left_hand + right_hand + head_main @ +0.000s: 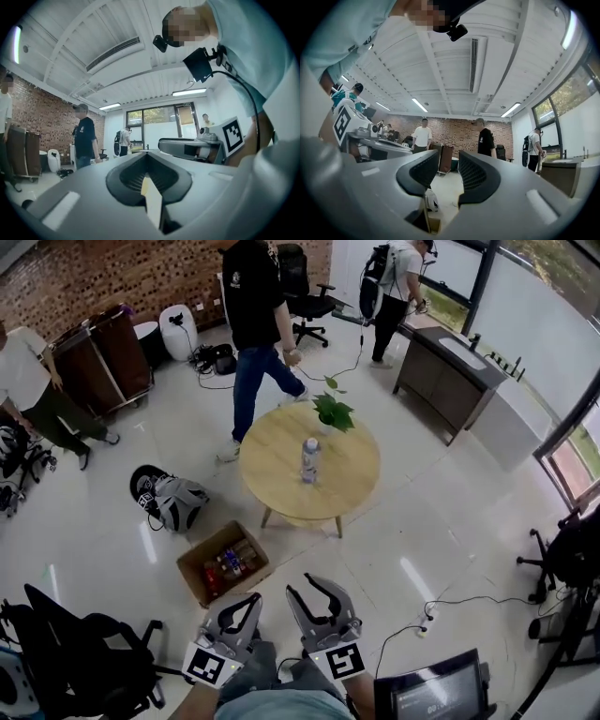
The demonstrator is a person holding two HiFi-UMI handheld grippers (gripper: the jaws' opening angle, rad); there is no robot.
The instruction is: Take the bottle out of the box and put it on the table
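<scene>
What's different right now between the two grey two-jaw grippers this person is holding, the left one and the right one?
The left gripper has its jaws together; the right gripper has its jaws apart, with a clear gap between them. In the head view, the left gripper sits nearer the open brown cardboard box than the right gripper does. Both are grey and hold nothing.

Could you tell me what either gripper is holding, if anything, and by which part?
Nothing: the left gripper and the right gripper both have empty jaws.
</scene>
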